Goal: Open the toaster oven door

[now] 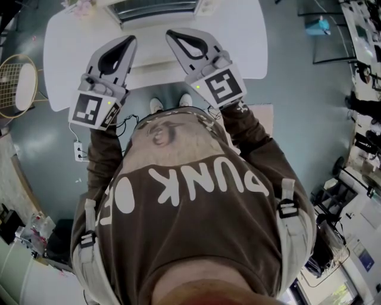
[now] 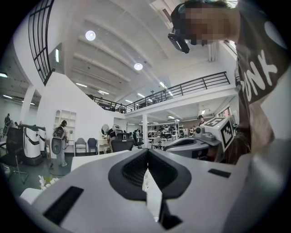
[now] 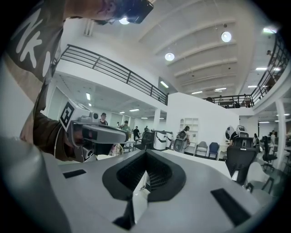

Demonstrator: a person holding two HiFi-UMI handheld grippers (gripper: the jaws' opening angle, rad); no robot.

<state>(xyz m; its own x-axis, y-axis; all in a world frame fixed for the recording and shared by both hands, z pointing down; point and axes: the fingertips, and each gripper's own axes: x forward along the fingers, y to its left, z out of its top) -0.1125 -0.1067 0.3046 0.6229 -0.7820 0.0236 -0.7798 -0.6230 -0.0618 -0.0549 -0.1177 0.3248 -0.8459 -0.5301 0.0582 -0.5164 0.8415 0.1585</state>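
Note:
In the head view the toaster oven (image 1: 156,8) shows only as a dark slotted strip at the far edge of the white table (image 1: 238,36); its door is out of frame. My left gripper (image 1: 130,39) and right gripper (image 1: 171,33) are held side by side above the table's near half, tips pointing toward the oven, apart from it. Both are shut with nothing between the jaws. In the left gripper view the left gripper (image 2: 147,151) points up into the hall, with the right gripper (image 2: 200,141) beside it. The right gripper view shows the right gripper (image 3: 146,152) closed, the left gripper (image 3: 97,132) alongside.
A badminton racket (image 1: 15,83) lies off the table's left end. A power strip (image 1: 78,152) with a cable lies on the grey floor by the person's left side. Pink flowers (image 1: 80,6) stand at the table's far left corner. Desks and equipment crowd the right side.

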